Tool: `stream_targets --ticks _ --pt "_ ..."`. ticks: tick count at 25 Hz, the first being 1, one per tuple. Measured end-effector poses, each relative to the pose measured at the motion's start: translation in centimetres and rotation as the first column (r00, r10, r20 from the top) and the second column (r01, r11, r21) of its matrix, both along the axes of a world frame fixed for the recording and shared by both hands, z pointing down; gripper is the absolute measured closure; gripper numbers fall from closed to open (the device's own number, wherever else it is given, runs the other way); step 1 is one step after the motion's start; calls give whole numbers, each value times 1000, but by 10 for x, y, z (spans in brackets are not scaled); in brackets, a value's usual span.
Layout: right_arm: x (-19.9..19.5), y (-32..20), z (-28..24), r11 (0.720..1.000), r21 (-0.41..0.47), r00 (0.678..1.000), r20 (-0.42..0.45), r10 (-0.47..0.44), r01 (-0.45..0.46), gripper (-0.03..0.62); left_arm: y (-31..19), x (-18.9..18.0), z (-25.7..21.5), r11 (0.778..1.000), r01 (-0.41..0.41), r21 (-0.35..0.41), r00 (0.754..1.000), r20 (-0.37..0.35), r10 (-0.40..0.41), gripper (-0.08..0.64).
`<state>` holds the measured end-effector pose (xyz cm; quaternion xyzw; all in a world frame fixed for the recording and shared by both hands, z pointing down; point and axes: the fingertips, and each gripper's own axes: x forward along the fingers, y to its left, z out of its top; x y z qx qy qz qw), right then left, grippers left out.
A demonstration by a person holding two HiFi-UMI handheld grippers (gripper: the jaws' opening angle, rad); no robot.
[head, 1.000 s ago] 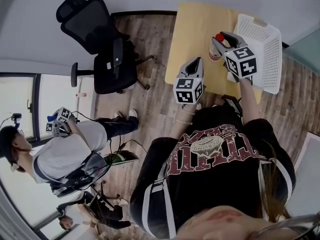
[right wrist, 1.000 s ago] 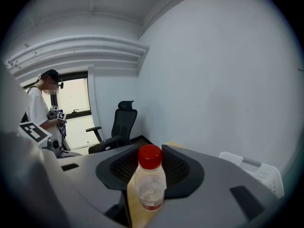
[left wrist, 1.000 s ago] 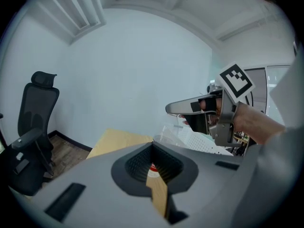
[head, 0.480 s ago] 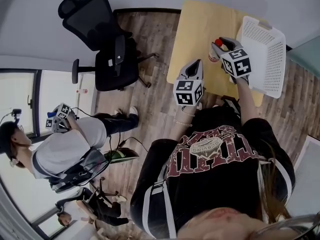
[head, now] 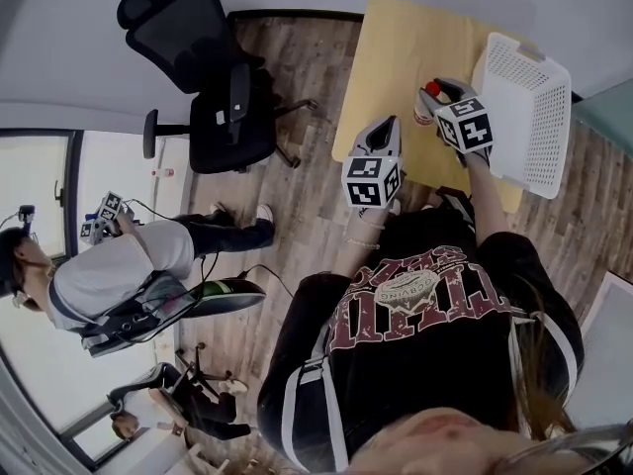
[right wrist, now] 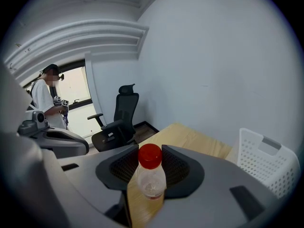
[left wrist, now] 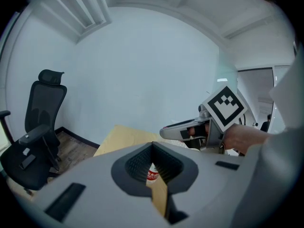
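A small clear bottle with a red cap [right wrist: 151, 177] stands upright between the jaws of my right gripper [right wrist: 151, 167], which is shut on it. In the head view the bottle [head: 426, 104] is over the light wooden table [head: 396, 43], just left of the right gripper [head: 442, 95]. My left gripper [head: 384, 127] hovers at the table's near edge with its jaws shut and nothing between them. Through the left gripper [left wrist: 153, 164] I see the bottle's red label [left wrist: 151, 175] farther off and the right gripper [left wrist: 187, 129] above it.
A white perforated basket [head: 529, 87] sits on the table's right side, also visible as the basket [right wrist: 266, 163]. A black office chair [head: 203, 77] stands on the wooden floor left of the table. Another person [head: 109, 275] with grippers stands by the window.
The right gripper's view has swung so that more of the table and basket show, with the bottle still fixed between its jaws. The other person has shifted left.
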<state>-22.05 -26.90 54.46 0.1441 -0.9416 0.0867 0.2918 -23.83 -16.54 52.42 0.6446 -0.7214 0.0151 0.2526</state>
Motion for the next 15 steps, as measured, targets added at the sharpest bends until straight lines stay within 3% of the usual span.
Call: stream_targets --ticks 15 --pt "-6 10 15 1000 3 999 -32 -20 20 430 0 -2 4 1000 4 -1 1000 -12 -4 514"
